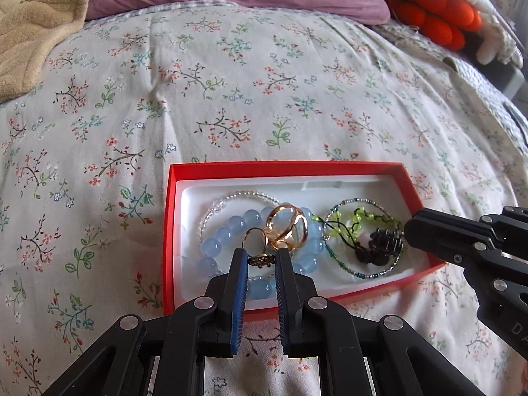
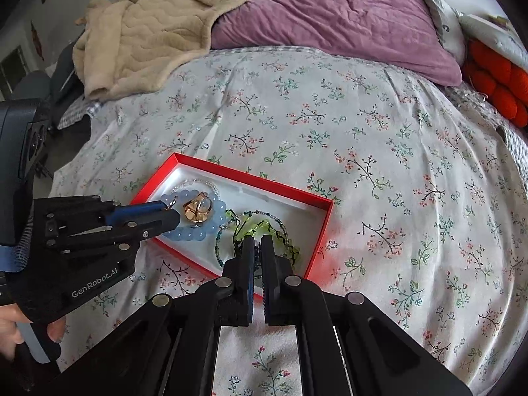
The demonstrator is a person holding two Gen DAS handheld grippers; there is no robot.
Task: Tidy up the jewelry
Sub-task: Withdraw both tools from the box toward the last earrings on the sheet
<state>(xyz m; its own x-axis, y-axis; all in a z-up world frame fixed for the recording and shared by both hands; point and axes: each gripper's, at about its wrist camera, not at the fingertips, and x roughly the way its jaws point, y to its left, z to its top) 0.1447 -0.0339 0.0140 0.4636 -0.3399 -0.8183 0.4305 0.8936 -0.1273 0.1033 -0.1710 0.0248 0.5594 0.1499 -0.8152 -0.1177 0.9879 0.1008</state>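
Observation:
A red box (image 1: 171, 231) with a white liner lies on the floral bedspread; it also shows in the right wrist view (image 2: 325, 227). Inside lie a blue bead bracelet (image 1: 227, 236), a gold clip (image 1: 288, 227), a clear bead strand (image 1: 244, 194), a green bead strand (image 1: 346, 222) and a dark hair claw (image 1: 382, 244). My left gripper (image 1: 261, 257) is shut on a small ring (image 1: 255, 242) with a pale round stone, just above the blue bracelet. My right gripper (image 2: 258, 247) is shut on the dark hair claw (image 2: 257, 257) at the box's right end.
A beige blanket (image 2: 142, 33) and a purple pillow (image 2: 333, 13) lie at the far side of the bed. Orange yarn (image 2: 495, 79) sits at the far right. The bedspread (image 2: 379, 151) stretches around the box.

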